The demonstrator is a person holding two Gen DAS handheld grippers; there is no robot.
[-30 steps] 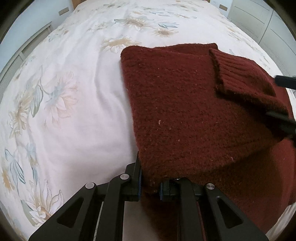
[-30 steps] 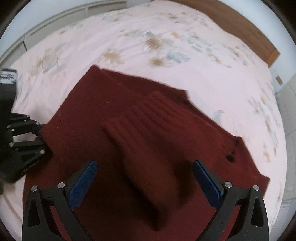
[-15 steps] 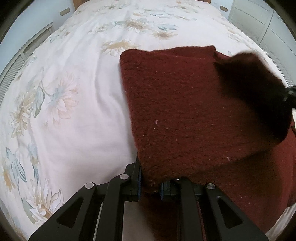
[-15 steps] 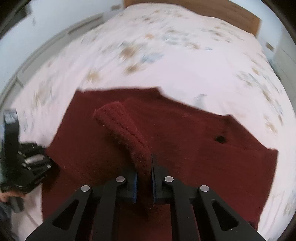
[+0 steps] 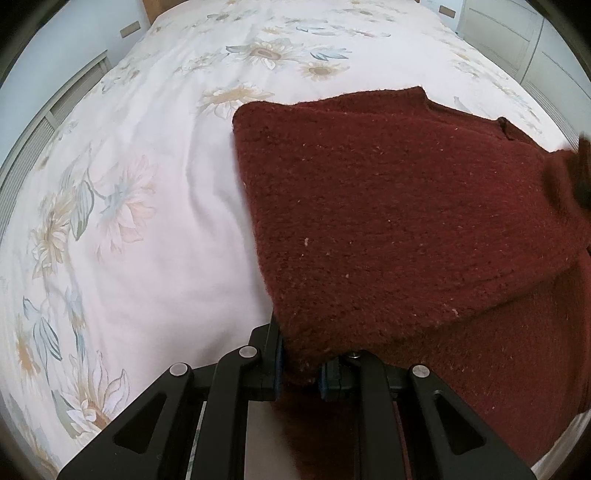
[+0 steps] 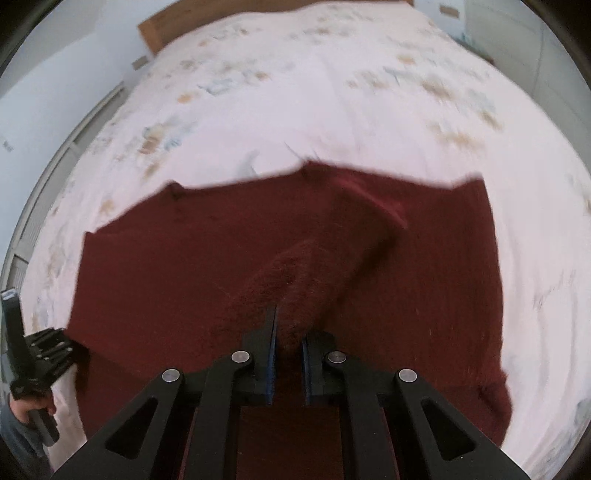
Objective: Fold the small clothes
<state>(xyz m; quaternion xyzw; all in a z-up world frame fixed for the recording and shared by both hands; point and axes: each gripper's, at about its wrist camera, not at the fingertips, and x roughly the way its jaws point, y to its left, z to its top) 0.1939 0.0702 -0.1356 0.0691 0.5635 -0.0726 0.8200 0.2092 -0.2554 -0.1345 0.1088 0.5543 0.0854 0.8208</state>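
Note:
A dark red knitted sweater (image 5: 388, 206) lies on the bed, partly folded. My left gripper (image 5: 300, 363) is shut on the sweater's near left edge. In the right wrist view the sweater (image 6: 155, 280) spreads across the bed, and my right gripper (image 6: 288, 347) is shut on the ribbed cuff of its sleeve (image 6: 314, 269), holding it up above the body. The left gripper (image 6: 33, 365) shows at the far left of that view, at the sweater's corner.
The bed is covered by a white sheet with a flower print (image 5: 122, 192). A wooden headboard (image 6: 162, 26) is at the far end. White cupboards (image 5: 517, 33) stand to the right, and a low wall panel (image 5: 37, 129) to the left.
My right gripper closed on the sleeve cuff, lifted it and carried it to the right across the sweater. The left gripper has kept its hold and its place.

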